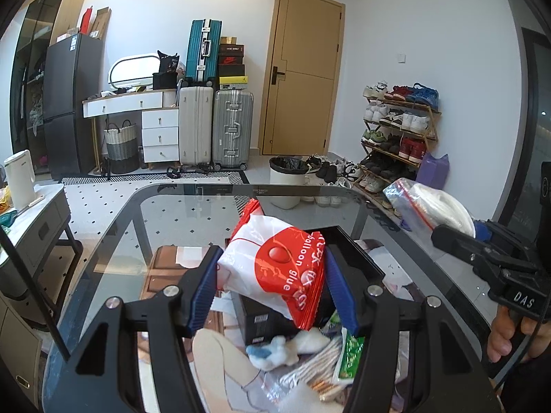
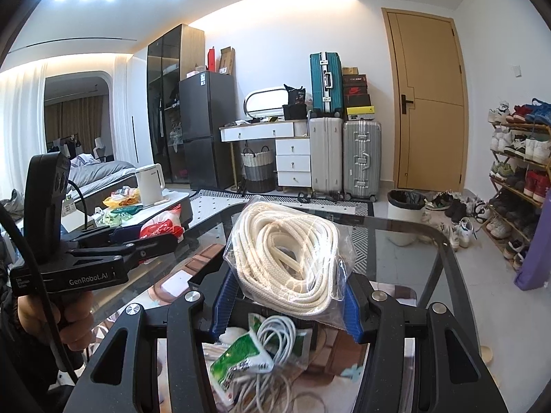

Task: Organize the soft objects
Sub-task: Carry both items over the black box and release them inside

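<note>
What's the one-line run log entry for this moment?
left gripper: shut on balloon glue packet | right gripper: shut on bagged white rope | both lifted over glass table

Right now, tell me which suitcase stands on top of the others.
The teal suitcase. It stands upright on the white suitcase; the white one and the silver suitcase stand on the floor.

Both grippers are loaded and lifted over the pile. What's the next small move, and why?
Probably lower the left gripper and set the balloon glue packet into the black box right beneath it. The right gripper is clamped on the bagged white rope off to the side, so it seems clear of that drop; it can wait its turn.
</note>
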Demonstrator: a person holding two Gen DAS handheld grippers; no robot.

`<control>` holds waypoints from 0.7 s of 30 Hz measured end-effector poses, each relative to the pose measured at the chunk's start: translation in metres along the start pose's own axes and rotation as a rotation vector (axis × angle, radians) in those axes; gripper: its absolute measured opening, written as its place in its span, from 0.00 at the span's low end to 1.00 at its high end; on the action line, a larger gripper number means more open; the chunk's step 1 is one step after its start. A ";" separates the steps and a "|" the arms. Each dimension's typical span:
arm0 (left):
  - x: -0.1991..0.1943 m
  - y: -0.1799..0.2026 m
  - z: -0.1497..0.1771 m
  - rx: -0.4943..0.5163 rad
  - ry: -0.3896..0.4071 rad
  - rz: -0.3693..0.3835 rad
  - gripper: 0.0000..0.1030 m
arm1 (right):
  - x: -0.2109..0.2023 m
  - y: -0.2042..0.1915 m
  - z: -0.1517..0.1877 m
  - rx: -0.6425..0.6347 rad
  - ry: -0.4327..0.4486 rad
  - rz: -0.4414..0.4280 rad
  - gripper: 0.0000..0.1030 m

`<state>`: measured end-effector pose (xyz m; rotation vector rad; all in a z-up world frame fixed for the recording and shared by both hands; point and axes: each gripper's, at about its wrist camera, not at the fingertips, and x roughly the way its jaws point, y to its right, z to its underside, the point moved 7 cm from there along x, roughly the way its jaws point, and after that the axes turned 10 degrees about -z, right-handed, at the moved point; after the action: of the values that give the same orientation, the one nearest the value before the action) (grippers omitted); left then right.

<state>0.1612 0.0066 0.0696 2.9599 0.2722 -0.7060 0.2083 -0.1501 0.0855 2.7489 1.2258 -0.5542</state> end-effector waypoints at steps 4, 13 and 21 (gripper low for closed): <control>0.016 0.003 -0.003 -0.013 -0.020 0.004 0.57 | 0.017 0.004 0.002 0.002 -0.032 -0.010 0.51; 0.043 0.014 -0.006 0.003 -0.055 0.007 0.57 | 0.049 0.018 -0.002 0.017 -0.074 -0.021 0.51; 0.053 0.011 -0.011 0.001 -0.065 -0.008 0.57 | 0.063 0.032 -0.013 0.023 -0.070 -0.027 0.51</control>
<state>0.2146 0.0052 0.0561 2.9317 0.2788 -0.8017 0.2745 -0.1248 0.0729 2.7105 1.2507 -0.6651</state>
